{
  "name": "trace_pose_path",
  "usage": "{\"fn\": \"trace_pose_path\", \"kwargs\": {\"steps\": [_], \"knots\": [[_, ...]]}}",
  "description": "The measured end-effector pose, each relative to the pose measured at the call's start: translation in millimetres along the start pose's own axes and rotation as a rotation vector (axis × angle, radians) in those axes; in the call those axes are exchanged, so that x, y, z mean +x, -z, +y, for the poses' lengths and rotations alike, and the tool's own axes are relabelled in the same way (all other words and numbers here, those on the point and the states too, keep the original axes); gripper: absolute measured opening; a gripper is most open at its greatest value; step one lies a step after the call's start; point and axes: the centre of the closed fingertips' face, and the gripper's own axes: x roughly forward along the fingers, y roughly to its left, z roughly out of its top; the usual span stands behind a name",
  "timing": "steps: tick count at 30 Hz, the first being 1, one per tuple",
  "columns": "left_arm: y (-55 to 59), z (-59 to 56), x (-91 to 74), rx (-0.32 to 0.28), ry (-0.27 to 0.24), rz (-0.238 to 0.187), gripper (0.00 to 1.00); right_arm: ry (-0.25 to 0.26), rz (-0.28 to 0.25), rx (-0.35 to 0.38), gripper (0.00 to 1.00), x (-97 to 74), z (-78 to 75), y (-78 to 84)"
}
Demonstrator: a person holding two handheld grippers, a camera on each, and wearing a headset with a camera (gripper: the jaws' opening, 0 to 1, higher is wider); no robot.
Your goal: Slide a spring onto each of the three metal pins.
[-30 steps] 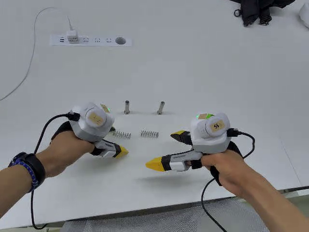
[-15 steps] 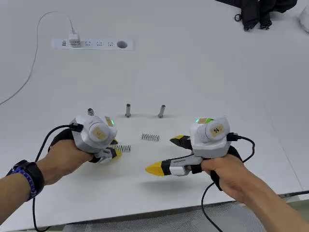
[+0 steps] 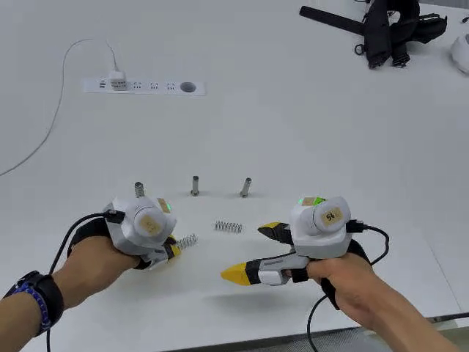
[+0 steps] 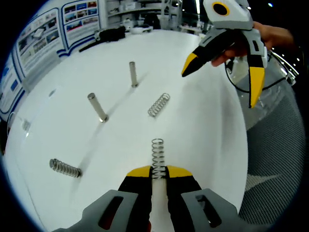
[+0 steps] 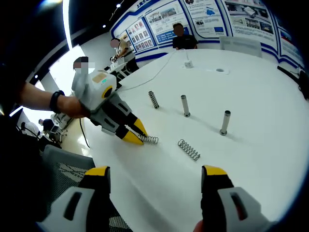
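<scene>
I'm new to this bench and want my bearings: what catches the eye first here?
The left gripper pinches a spring by one end at the near side of the table. Behind it stand three pins: the left pin already carries a fitted spring, the middle pin and right pin are bare. A loose spring lies before them, beside the open right gripper.

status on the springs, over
Left gripper shut on held spring, right gripper open. Left pin already sprung, two bare pins, loose spring on table. Nothing blocking the pins.
</scene>
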Motion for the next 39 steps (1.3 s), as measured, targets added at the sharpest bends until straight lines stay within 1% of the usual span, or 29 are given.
{"fn": "trace_pose_path", "kwargs": {"steps": [3,5,7,8,9,11,13,16,18,21,25,28,31,34,36,39], "knots": [[-1.3,-3.4,-7.5,-0.039,0.003,-0.029,0.10,-0.007,-0.013,0.002,0.77,0.5,2.0,-3.0],[0.6,-4.6,-11.4,-0.058,0.001,-0.042,0.10,-0.015,-0.014,-0.003,0.76,1.8,4.9,-4.2],[1.0,-9.9,-14.5,-0.089,0.014,-0.066,0.10,-0.024,-0.013,-0.009,0.75,4.2,8.7,-5.0],[1.8,-11.9,-15.7,-0.106,0.019,-0.074,0.10,-0.030,-0.014,-0.010,0.74,5.4,10.6,-5.4],[4.8,-12.5,-17.1,-0.112,0.014,-0.069,0.10,-0.038,-0.015,-0.012,0.73,6.7,13.3,-6.2],[7.7,-16.8,-20.6,-0.106,0.012,-0.067,0.10,-0.049,-0.019,-0.014,0.72,8.7,17.8,-7.8],[8.1,-19.9,-24.0,-0.110,0.012,-0.073,0.10,-0.065,-0.020,-0.014,0.70,10.3,22.5,-8.6],[6.0,-25.8,-31.8,-0.102,0.013,-0.088,0.10,-0.088,-0.010,-0.031,0.69,12.8,31.0,-9.8],[3.6,-27.6,-35.7,-0.104,0.015,-0.101,0.10,-0.095,-0.006,-0.041,0.68,13.4,33.8,-10.9],[-3.5,-29.8,-42.2,-0.115,0.020,-0.129,0.10,-0.105,-0.011,-0.054,0.66,11.9,38.0,-16.8],[-14.3,-32.3,-50.0,-0.107,0.021,-0.156,0.10,-0.118,-0.017,-0.073,0.64,8.4,43.8,-24.2],[-24.4,-34.0,-55.0,-0.083,0.026,-0.176,0.10,-0.136,-0.014,-0.096,0.62,5.8,49.2,-27.2],[-38.7,-35.6,-62.2,-0.062,0.035,-0.206,0.10,-0.152,-0.005,-0.121,0.61,2.9,52.1,-30.5],[-49.4,-36.9,-67.1,-0.034,0.042,-0.226,0.10,-0.166,-0.013,-0.142,0.59,-0.9,54.6,-37.4],[-55.5,-37.2,-70.8,-0.017,0.040,-0.236,0.10,-0.181,-0.021,-0.155,0.57,-3.9,57.6,-43.1],[-61.0,-37.2,-74.7,-0.010,0.041,-0.250,0.10,-0.190,-0.026,-0.175,0.55,-5.8,59.6,-49.8]]}}
